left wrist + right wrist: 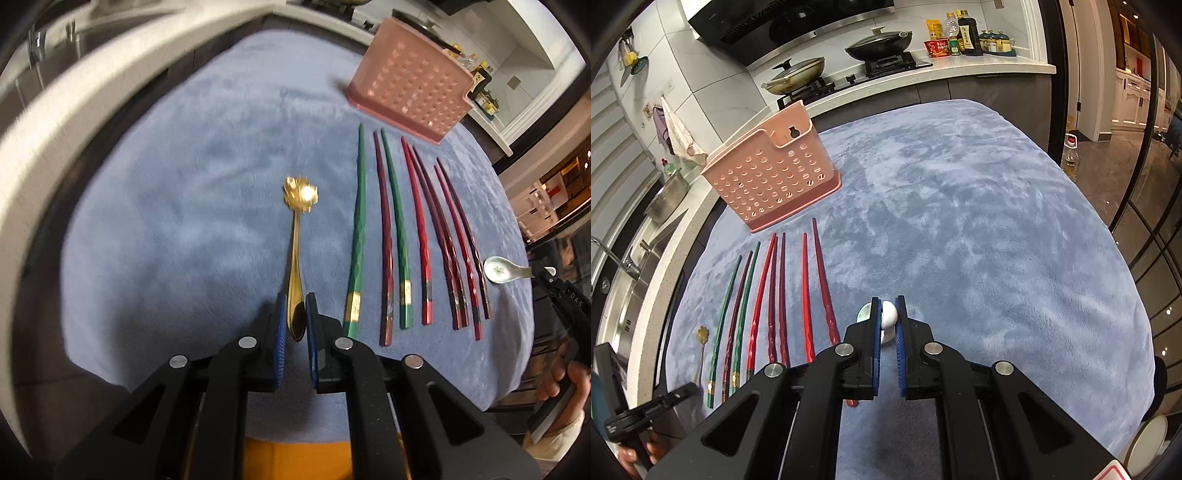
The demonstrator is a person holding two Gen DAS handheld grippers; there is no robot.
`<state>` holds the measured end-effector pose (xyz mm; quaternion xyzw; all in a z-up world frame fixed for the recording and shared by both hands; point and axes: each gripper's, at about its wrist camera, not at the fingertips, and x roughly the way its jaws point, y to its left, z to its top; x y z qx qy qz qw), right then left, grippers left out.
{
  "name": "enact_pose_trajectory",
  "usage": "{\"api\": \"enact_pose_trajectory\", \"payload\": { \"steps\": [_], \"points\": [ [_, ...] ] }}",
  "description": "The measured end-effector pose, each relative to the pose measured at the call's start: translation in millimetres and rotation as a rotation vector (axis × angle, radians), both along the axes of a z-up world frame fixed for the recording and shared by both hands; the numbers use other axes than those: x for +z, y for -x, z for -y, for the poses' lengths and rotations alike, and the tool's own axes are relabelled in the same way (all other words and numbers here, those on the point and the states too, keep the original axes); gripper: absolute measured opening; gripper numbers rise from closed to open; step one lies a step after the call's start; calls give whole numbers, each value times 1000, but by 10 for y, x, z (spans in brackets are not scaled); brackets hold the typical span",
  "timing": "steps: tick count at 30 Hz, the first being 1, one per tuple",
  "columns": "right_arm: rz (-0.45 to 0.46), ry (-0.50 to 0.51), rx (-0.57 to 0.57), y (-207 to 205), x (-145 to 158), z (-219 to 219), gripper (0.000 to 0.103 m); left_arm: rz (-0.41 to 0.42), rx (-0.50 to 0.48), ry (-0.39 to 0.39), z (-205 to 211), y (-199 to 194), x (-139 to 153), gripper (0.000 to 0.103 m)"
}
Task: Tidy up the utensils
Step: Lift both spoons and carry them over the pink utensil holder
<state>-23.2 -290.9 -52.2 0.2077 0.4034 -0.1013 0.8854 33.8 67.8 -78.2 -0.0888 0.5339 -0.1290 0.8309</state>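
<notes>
My left gripper [296,308] is shut on the handle of a gold spoon [297,236], whose flower-shaped bowl points away over the blue cloth. My right gripper [888,308] is shut on the handle of a white ceramic spoon [886,314]; that spoon also shows in the left wrist view [498,271]. Several green, red and dark red chopsticks [406,240] lie side by side on the cloth, between the two spoons; they also show in the right wrist view [775,302]. A pink perforated utensil basket [413,92] stands beyond their tips, also in the right wrist view [772,173].
The blue cloth [979,221] covers a round table. A counter with a stove and pans [849,62] runs behind it, with a sink [624,273] at the left. An oil bottle [1071,155] stands on the floor at the table's right edge.
</notes>
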Motion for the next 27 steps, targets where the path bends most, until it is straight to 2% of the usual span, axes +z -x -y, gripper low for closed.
{"api": "enact_pose_trajectory", "payload": {
  "steps": [3,5,15,17,21,27],
  "points": [
    [4,-2,-1,3,10,-7,8,45,-4,-23,-18,-41,153,8],
    [5,-2,1,5,11,-6,8,59,-4,-26,-32,-79,216,1],
    [24,-3,-2,-4,85,21,8,86,-55,-79,40,-214,485,1],
    [36,9,9,-41,156,22,8,88,-87,-95,68,-237,570,1],
    [77,30,26,-168,331,32,8,167,-137,-161,128,-344,871,1],
    [170,42,74,-550,730,61,8,276,-151,-141,241,-655,1360,1]
  ]
}}
